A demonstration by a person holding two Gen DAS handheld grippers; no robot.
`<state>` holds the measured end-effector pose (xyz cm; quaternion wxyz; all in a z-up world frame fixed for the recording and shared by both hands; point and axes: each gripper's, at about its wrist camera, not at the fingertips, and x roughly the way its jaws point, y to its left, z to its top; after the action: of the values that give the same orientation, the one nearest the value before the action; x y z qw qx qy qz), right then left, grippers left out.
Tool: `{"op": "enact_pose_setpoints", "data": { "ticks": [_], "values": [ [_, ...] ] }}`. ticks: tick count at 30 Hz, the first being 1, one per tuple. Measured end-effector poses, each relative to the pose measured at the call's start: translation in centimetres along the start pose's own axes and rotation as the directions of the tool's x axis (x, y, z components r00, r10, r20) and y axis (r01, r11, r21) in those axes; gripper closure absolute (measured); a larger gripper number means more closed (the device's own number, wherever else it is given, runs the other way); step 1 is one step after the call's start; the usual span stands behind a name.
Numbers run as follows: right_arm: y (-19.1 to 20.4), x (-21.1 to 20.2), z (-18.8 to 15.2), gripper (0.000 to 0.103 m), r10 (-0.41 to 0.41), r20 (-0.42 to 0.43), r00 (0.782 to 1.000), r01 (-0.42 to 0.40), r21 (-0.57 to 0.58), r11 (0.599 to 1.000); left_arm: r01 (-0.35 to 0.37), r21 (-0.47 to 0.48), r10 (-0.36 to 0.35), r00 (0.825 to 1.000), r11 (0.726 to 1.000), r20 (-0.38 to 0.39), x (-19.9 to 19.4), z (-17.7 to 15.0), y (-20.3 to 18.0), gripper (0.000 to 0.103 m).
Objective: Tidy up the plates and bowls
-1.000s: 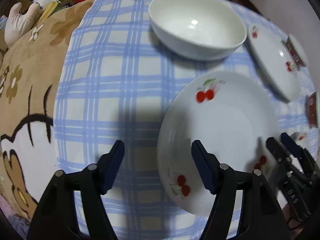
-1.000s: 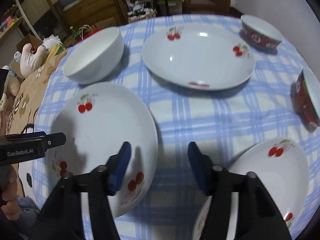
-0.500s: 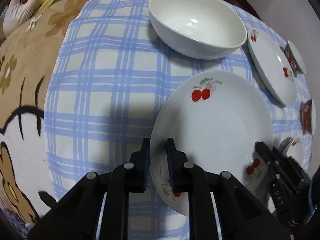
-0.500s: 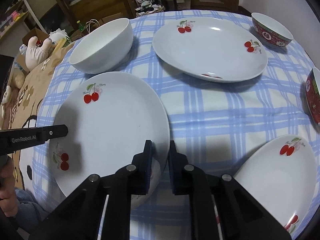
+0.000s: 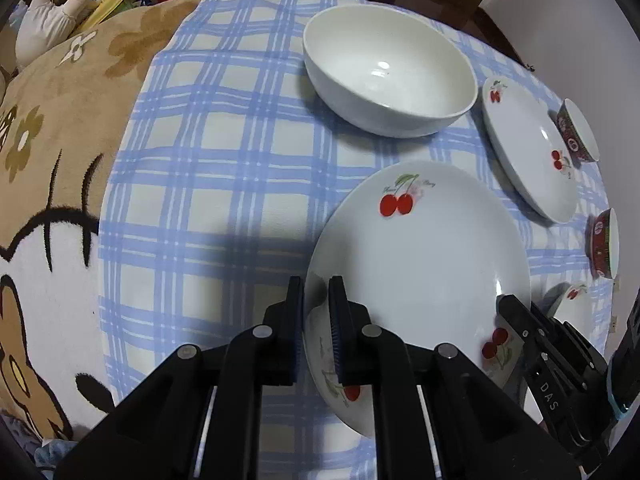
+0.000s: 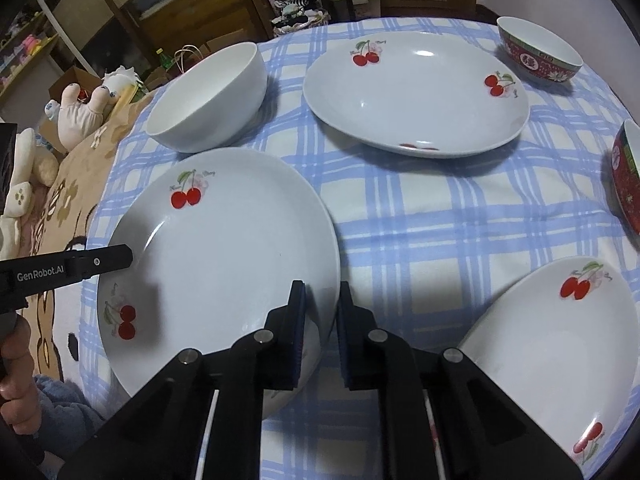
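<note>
A white cherry plate [image 5: 420, 264] [image 6: 224, 256] lies on the blue checked tablecloth [image 5: 224, 168] nearest me. My left gripper [image 5: 316, 284] is closing on its left rim, with the rim between the pads. My right gripper [image 6: 320, 286] is shut on the opposite, right rim. Each gripper shows in the other's view: the right gripper [image 5: 516, 312] at the plate's far edge, the left gripper [image 6: 116, 258] at its left edge. A plain white bowl [image 5: 388, 72] [image 6: 212, 96] stands behind the plate.
A second cherry plate [image 6: 416, 92] lies further back and a third [image 6: 552, 344] at the near right. Two red patterned bowls [image 6: 536, 52] [image 6: 626, 176] stand along the right side. A brown cartoon blanket [image 5: 60, 160] and plush toys [image 5: 48, 20] lie left of the table.
Both grippers went from wide open to closed on opposite rims of the near cherry plate. The left one also shifted slightly toward the plate's edge.
</note>
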<state>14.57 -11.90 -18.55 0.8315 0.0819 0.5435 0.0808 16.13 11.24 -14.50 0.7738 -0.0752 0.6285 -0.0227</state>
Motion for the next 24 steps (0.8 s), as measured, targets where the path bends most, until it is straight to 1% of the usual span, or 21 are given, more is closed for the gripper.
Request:
{"op": "enact_pose_setpoints", "data": {
  "ticks": [3, 8, 13, 18, 20, 22, 24],
  "values": [
    [-0.1, -0.8, 0.1, 0.088, 0.006, 0.016, 1.0, -0.006, 0.0, 1.0, 0.007, -0.004, -0.007, 1.0, 1.0, 0.022, -0.7, 0.0, -0.1, 0.091],
    [-0.9, -2.3, 0.1, 0.088, 0.004, 0.048, 0.999, -0.005, 0.019, 1.0, 0.045, 0.002, -0.045, 0.997, 0.999, 0.065, -2.4, -0.1, -0.5, 0.091],
    [-2.0, -3.5, 0.1, 0.088, 0.002, 0.059, 0.998, -0.004, 0.035, 0.999, 0.055, 0.024, -0.057, 0.995, 0.998, 0.077, -3.4, -0.8, -1.4, 0.091],
    [-3.1, -4.7, 0.1, 0.088, 0.002, 0.067, 0.998, -0.004, 0.042, 0.999, 0.083, 0.035, -0.086, 0.993, 0.996, 0.078, -3.4, -0.8, -3.4, 0.091],
    [-3.6, -5.3, 0.0, 0.088, 0.001, 0.071, 0.997, -0.004, 0.044, 0.999, 0.077, 0.045, -0.081, 0.993, 0.996, 0.085, -3.6, -1.1, -4.0, 0.091],
    [-4.1, -6.1, 0.0, 0.088, 0.005, 0.072, 0.997, -0.009, 0.05, 0.999, 0.038, 0.077, -0.046, 0.993, 0.996, 0.112, -4.1, -1.5, -5.3, 0.091],
    [-4.5, -7.1, -0.2, 0.088, -0.011, 0.087, 0.996, 0.007, 0.048, 0.999, 0.026, 0.099, -0.039, 0.991, 0.995, 0.13, -4.3, -1.8, -6.3, 0.091]
  ]
}}
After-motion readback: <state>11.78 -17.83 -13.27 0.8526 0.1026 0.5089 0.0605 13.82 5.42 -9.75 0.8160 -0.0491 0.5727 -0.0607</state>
